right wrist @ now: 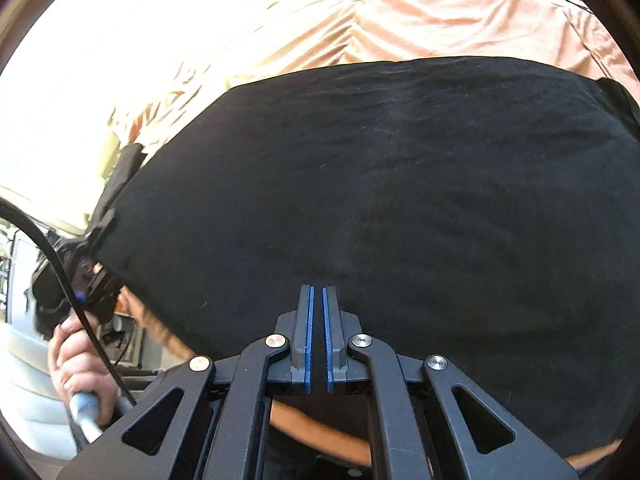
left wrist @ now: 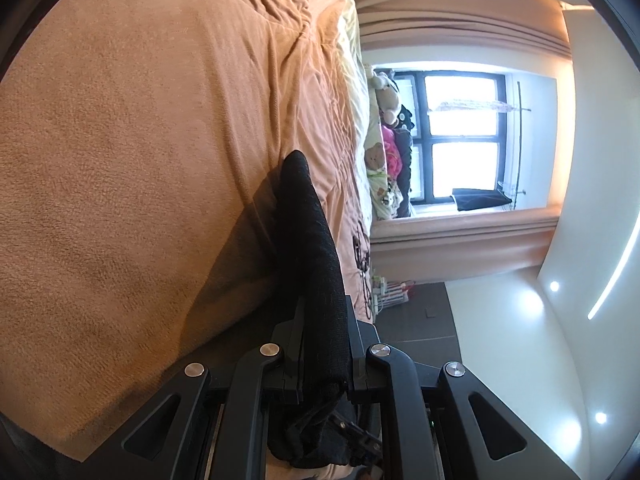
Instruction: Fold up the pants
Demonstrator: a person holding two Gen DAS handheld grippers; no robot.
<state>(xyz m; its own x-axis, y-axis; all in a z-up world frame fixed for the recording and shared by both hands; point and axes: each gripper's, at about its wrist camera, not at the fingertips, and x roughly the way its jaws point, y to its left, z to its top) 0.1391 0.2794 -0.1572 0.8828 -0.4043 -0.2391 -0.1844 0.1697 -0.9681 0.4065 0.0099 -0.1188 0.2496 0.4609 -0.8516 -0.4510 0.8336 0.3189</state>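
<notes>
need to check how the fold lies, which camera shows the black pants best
The right wrist view: the black pants spread wide across the orange bedcover. The left wrist view shows only a narrow bunched strip clamped in the left gripper.

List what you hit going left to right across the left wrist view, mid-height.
Orange fleece blanket → black knit pants fabric clamped in the left gripper → teddy-bear print pillow → dark-framed window → white wall.
</notes>
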